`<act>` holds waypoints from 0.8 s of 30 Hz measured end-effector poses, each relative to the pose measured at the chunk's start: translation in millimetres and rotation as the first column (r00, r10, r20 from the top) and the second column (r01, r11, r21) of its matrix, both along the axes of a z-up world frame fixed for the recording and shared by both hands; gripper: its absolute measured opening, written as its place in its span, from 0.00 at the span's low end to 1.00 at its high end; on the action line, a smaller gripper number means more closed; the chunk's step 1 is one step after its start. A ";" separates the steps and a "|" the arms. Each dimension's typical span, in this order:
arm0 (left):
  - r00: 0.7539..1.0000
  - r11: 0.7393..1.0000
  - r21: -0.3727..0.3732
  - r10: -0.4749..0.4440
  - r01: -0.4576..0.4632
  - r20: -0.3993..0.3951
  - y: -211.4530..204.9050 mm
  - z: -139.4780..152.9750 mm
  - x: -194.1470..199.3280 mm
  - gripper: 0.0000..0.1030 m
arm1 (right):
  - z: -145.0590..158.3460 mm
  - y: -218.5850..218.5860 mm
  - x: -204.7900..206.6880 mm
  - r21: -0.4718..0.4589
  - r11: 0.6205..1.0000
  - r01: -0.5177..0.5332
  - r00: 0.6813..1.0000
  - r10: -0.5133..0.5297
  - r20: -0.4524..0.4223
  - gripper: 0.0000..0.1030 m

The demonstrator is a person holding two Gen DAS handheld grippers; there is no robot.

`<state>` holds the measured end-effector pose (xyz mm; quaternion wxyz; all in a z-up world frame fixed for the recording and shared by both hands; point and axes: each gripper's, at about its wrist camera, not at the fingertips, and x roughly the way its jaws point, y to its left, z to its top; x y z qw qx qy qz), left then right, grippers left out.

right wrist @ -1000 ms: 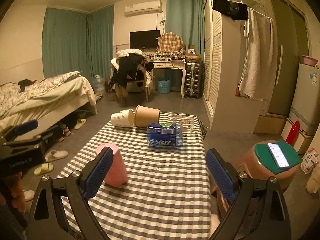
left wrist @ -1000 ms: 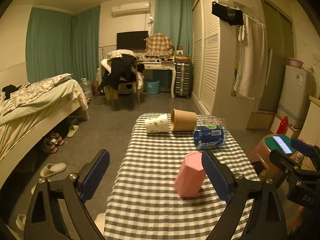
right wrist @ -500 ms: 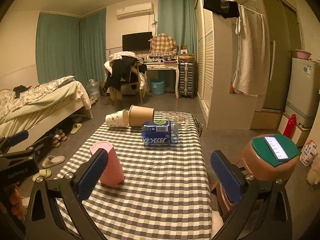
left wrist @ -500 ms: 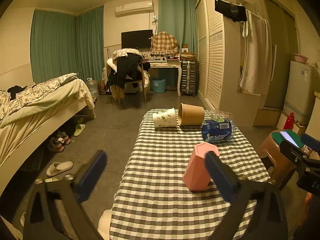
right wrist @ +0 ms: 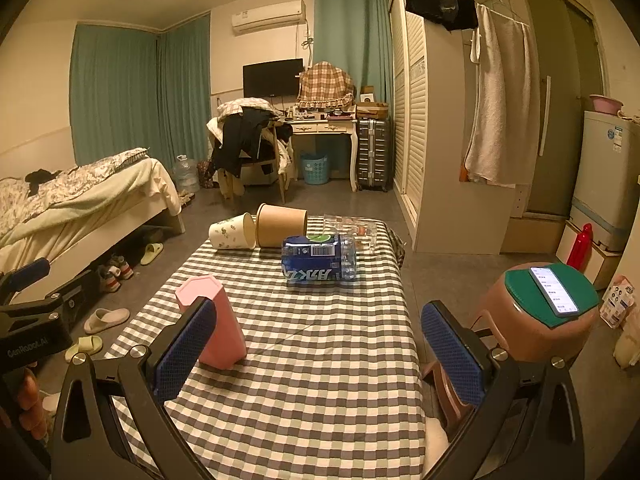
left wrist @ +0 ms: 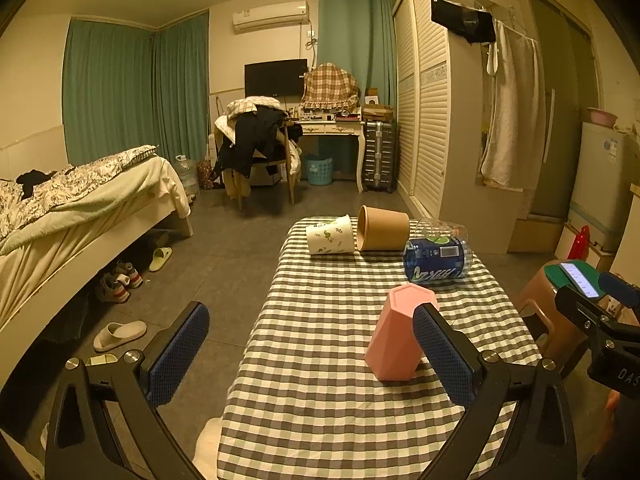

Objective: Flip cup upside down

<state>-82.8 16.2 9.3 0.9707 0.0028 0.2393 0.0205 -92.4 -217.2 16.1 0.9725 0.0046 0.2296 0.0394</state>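
Note:
A pink faceted cup (left wrist: 396, 332) stands on the checked tablecloth (left wrist: 332, 320) with its closed end up; it also shows in the right wrist view (right wrist: 218, 320). My left gripper (left wrist: 308, 354) is open and empty, held back from the table's near edge, its right finger just in front of the cup. My right gripper (right wrist: 320, 354) is open and empty, with the cup behind its left finger. Neither gripper touches the cup.
At the table's far end lie a white patterned paper cup (left wrist: 330, 234), a brown paper cup (left wrist: 382, 227), a blue-labelled bottle pack (left wrist: 436, 258) and clear glassware (right wrist: 352, 230). A stool with a phone (right wrist: 554, 294) stands right of the table. A bed (left wrist: 60, 216) is at the left.
Both grippers have pulled back and risen slightly from the table, so the cup looks further off. The cup has not moved. Both grippers stay open.

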 end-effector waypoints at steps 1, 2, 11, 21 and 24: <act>1.000 1.000 0.000 0.000 0.000 0.000 0.0 0.0 -0.1 1.00 | -0.1 0.3 -0.1 -0.001 1.000 0.001 1.000 -0.001 0.000 1.00; 1.000 1.000 0.000 0.001 -0.001 0.000 -0.1 -0.2 -0.1 1.00 | -0.2 0.6 -0.1 -0.003 1.000 0.002 1.000 -0.002 0.000 1.00; 1.000 1.000 0.008 0.022 -0.022 -0.004 0.9 -2.5 0.4 1.00 | -0.5 1.3 0.1 -0.004 1.000 0.002 1.000 -0.002 0.000 1.00; 1.000 1.000 0.012 0.020 -0.020 -0.005 -0.4 -2.9 0.6 1.00 | -2.3 3.8 2.0 -0.011 1.000 -0.002 1.000 0.002 -0.010 1.00; 1.000 1.000 0.012 0.022 -0.022 -0.004 -1.1 -3.3 0.6 1.00 | -2.3 3.9 2.0 -0.011 1.000 -0.002 1.000 0.002 -0.009 1.00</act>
